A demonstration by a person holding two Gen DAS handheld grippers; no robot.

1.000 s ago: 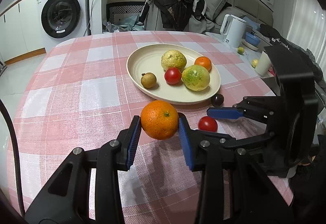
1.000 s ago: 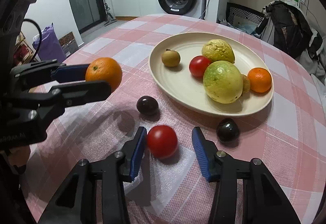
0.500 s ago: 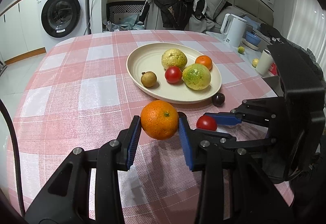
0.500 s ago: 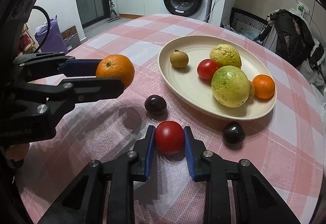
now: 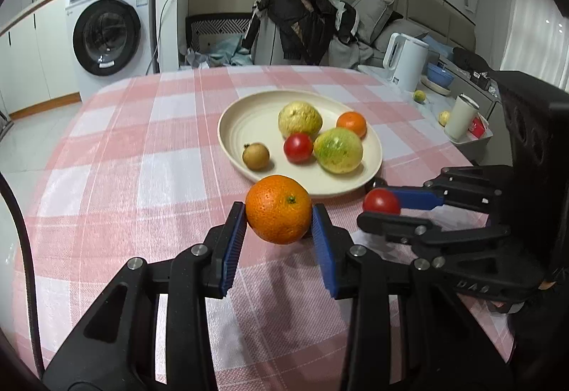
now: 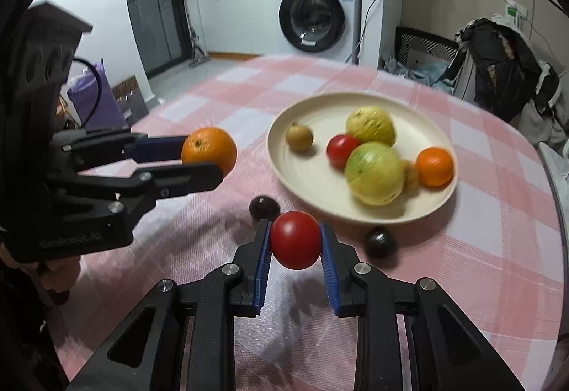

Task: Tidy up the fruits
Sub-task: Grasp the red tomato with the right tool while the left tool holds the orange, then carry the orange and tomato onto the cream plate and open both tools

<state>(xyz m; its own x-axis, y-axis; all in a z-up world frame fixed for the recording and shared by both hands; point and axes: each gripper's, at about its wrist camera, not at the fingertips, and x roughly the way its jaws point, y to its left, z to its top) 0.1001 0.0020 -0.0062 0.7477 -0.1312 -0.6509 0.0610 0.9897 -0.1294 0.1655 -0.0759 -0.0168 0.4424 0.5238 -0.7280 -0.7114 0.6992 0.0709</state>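
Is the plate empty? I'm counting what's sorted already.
No, the plate already holds five fruits, among them a red tomato and a small orange.

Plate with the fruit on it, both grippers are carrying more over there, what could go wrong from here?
1. The right gripper pinches the tomato; squeezing harder might bruise or split it.
2. The plate is crowded on its far side, so the orange set down by the left gripper could knock fruit rolling.
3. Two dark fruits lie on the cloth by the rim; a low approach may nudge them away.
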